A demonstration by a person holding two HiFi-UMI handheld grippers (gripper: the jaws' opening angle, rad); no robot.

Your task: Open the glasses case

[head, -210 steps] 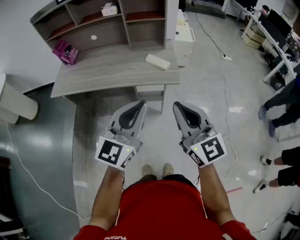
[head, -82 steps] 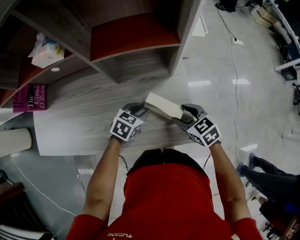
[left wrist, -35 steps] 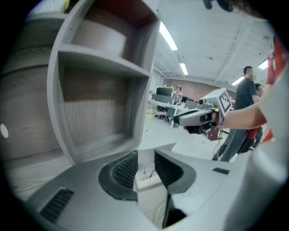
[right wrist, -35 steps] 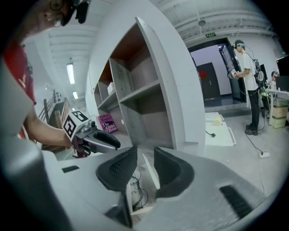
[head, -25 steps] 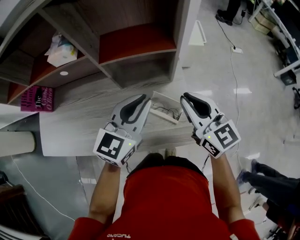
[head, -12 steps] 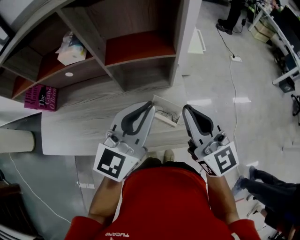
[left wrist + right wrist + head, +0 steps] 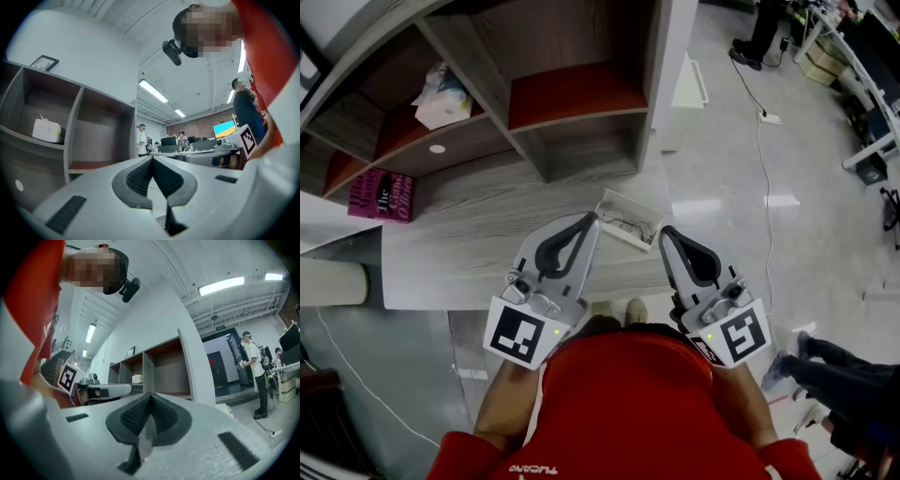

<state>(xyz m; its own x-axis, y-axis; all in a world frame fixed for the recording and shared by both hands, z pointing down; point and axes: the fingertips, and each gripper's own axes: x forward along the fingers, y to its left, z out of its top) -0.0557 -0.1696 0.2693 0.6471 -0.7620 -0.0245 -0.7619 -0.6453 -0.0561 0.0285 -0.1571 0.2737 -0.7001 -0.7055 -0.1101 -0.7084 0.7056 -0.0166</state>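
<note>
The white glasses case (image 7: 627, 223) lies open on the grey desk (image 7: 469, 244) near its front edge, with dark glasses showing inside. My left gripper (image 7: 590, 220) hangs just left of the case and short of it, jaws shut with nothing between them. My right gripper (image 7: 665, 232) is held just right of the case, also shut and empty. Neither touches the case. In the left gripper view the pads (image 7: 140, 178) meet at the tip, and in the right gripper view the pads (image 7: 140, 414) meet too. The case is hidden in both gripper views.
A shelf unit (image 7: 572, 94) rises behind the desk, with a tissue pack (image 7: 441, 94) in one bay. A pink book (image 7: 382, 195) lies at the desk's left. A white cylinder (image 7: 328, 281) stands left of the desk. People (image 7: 834, 370) and a floor cable (image 7: 761, 159) are to the right.
Both grippers have drawn back from the case toward the person and risen. The left jaws have closed. The case stays open on the desk.
</note>
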